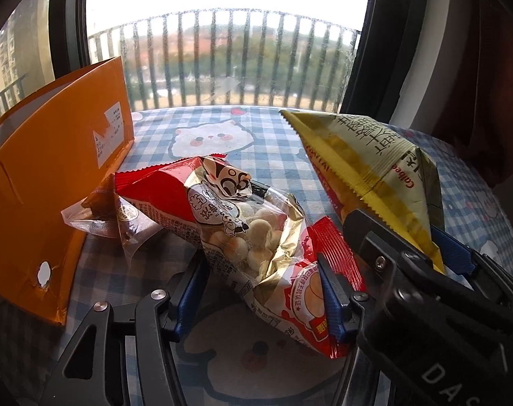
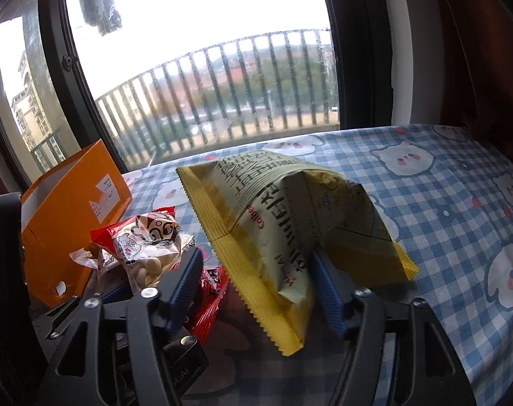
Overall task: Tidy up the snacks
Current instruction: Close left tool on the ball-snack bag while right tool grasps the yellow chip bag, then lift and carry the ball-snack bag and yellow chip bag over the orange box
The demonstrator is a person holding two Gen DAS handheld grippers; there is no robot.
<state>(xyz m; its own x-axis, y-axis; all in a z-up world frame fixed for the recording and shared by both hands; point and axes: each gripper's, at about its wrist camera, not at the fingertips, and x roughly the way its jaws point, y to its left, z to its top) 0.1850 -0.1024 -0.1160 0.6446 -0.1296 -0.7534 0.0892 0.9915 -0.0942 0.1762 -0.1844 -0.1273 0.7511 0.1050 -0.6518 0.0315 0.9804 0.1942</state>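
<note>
Right gripper: fingers spread around yellow snack bag, grip unclear. Left gripper: spread wide, straddling red snack bag on counter beside orange box.

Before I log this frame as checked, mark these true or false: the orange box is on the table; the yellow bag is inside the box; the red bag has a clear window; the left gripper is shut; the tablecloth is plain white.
1. The orange box stands on the table. True.
2. The yellow bag lies inside the box. False: it is outside, between the right gripper's fingers.
3. The red bag shows pale round snacks through a clear window. True.
4. The left gripper is shut. False: its fingers are spread, with the red bag between them.
5. The tablecloth is plain white. False: it is blue check with cartoon animals.
</note>
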